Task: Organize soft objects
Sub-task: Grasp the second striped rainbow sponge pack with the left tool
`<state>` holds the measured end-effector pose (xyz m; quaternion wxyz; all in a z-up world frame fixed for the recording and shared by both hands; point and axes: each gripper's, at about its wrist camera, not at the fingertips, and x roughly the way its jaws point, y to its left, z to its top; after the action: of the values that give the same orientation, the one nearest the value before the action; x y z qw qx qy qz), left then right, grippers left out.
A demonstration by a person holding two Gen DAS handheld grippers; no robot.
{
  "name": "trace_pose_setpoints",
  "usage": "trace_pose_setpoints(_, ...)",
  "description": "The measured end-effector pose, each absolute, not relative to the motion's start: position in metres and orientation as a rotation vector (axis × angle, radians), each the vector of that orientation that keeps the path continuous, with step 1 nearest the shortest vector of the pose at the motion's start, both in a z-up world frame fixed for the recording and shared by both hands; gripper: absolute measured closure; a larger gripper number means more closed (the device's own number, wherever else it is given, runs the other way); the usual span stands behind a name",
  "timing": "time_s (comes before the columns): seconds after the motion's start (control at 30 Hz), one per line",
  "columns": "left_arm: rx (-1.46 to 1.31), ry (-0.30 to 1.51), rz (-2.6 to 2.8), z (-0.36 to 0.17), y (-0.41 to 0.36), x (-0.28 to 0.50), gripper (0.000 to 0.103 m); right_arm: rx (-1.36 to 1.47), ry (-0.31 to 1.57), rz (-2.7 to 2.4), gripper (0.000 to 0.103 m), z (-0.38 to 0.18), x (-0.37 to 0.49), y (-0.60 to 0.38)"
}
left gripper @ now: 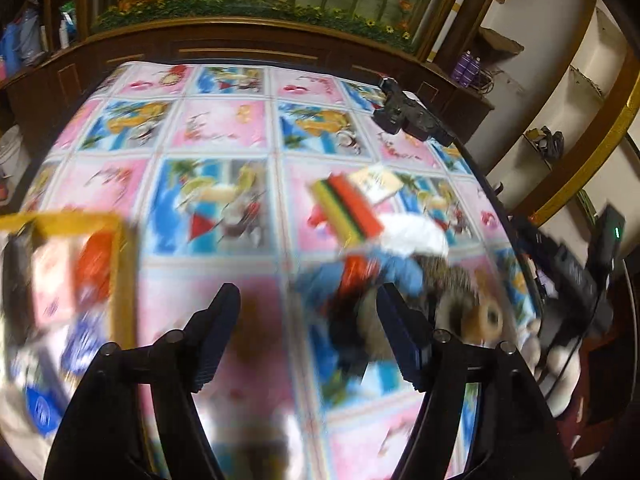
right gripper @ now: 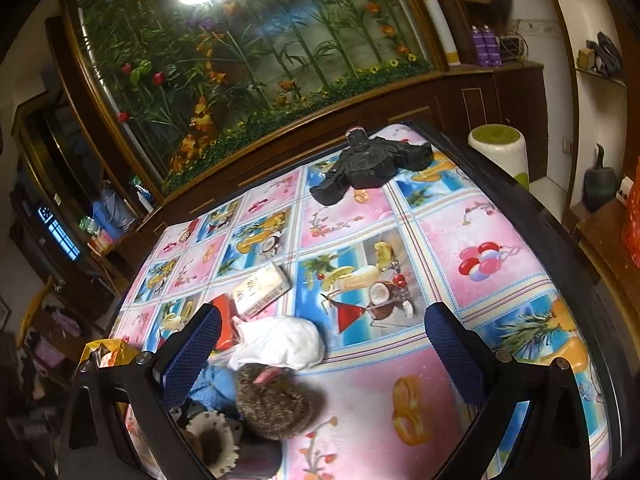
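Note:
A pile of soft things lies on the patterned tablecloth (right gripper: 460,240): a brown fuzzy plush (right gripper: 272,404), a white cloth (right gripper: 284,342), a blue soft item (right gripper: 214,390), a red item (right gripper: 224,320) and a tissue pack (right gripper: 262,288). In the blurred left wrist view the pile shows as a striped sponge (left gripper: 346,210), white cloth (left gripper: 412,236), blue item (left gripper: 396,272) and plush (left gripper: 460,300). My left gripper (left gripper: 310,312) is open and empty, its right finger beside the pile. My right gripper (right gripper: 324,344) is open and empty above the pile.
A yellow-rimmed box (left gripper: 72,264) holding packets sits at the table's left; it also shows in the right wrist view (right gripper: 106,350). A black three-armed stand (right gripper: 368,164) sits at the far edge. A wooden cabinet with a plant mural (right gripper: 240,60) is behind.

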<state>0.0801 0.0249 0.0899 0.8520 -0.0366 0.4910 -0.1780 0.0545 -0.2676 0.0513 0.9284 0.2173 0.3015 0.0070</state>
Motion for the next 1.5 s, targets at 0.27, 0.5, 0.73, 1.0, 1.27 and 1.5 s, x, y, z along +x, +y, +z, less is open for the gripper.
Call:
trace_pose_setpoints(0.27, -0.059, 1.162, -0.377, 0.046, -0.032, 0.172, 0.033, 0.489, 0.614, -0.023, 0.001, 0.044, 0.054, -0.282)
trace_pose_setpoints(0.5, 0.09, 1.209, -0.392, 0.026, -0.067, 0.191, 0.033, 0.499, 0.575, -0.057, 0.001, 0.049, 0.047, -0.292)
trace_pose_setpoints(0.73, 0.117, 1.238, -0.423, 0.016, -0.066, 0.19, 0.059, 0.559, 0.591, -0.075, 0.001, 0.042, 0.046, -0.305)
trace_pose_setpoints(1.0, -0.036, 1.139, -0.478, 0.056, -0.025, 0.168, 0.062, 0.599, 0.516, -0.159, 0.001, 0.058, 0.026, -0.35)
trace_pose_setpoints(1.27, -0.183, 1.016, -0.546, 0.1, 0.044, 0.105, 0.062, 0.679, 0.608, -0.126, 0.001, 0.035, 0.034, -0.362)
trace_pose_setpoints(1.5, -0.304, 0.926, -0.559, 0.12, 0.107, 0.051, 0.062, 0.522, 0.774, 0.025, 0.001, 0.032, 0.076, -0.3)
